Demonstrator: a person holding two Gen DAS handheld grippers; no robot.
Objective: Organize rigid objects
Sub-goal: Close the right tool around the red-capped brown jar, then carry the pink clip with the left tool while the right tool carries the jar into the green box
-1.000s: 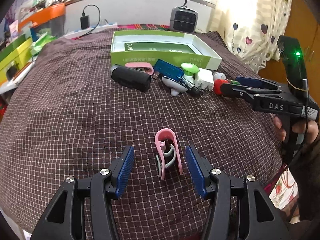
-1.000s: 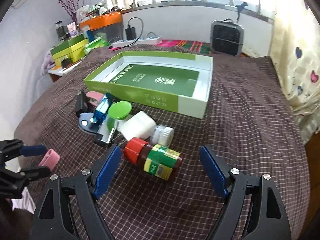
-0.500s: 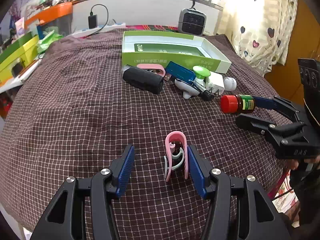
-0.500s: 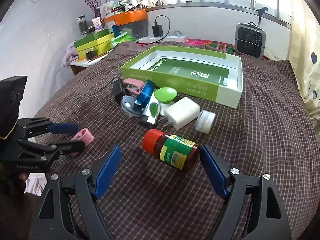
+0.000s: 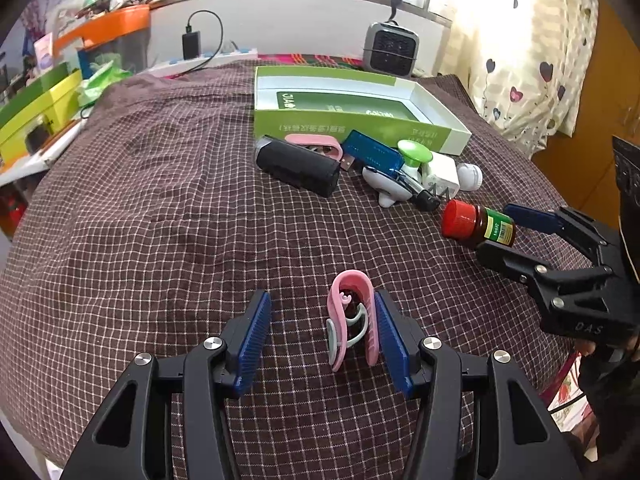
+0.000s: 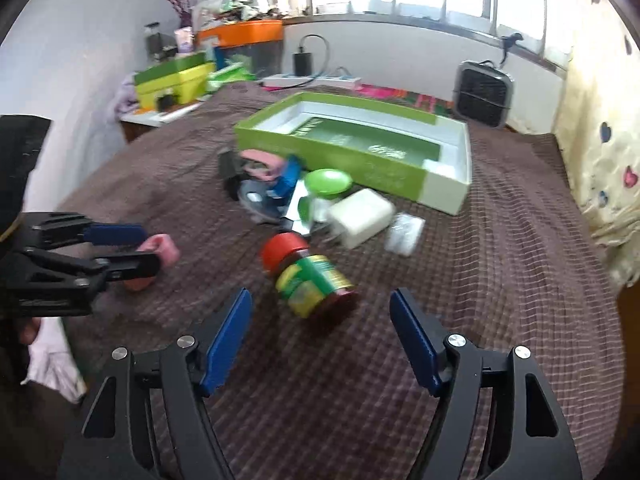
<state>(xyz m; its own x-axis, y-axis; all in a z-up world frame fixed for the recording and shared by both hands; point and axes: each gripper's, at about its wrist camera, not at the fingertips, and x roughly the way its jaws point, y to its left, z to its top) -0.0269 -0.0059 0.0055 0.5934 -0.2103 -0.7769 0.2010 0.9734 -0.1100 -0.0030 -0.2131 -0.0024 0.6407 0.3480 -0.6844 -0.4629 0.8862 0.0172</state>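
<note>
A pink clip (image 5: 351,312) with a grey spring lies on the checked cloth between the jaws of my left gripper (image 5: 320,340). That gripper is open, and the clip sits close against its right pad (image 5: 390,340). A brown bottle (image 6: 312,276) with a red cap and a green label lies on its side between the blue pads of my right gripper (image 6: 322,340). Those jaws are closing, and neither pad touches the bottle. In the left wrist view the right gripper (image 5: 494,229) straddles the same bottle (image 5: 476,224). The left gripper (image 6: 151,247) shows at the left of the right wrist view.
An open green box (image 5: 360,128) stands behind a pile: a black cylinder (image 5: 298,166), a blue stick (image 5: 372,152), a green-capped item (image 5: 415,150), a white charger (image 5: 440,172) and a small white jar (image 5: 470,172). A small heater (image 5: 391,46) and a power strip stand at the back.
The right gripper has come in around the bottle and its jaws have narrowed. The left gripper has shifted so the pink clip lies by its right pad.
</note>
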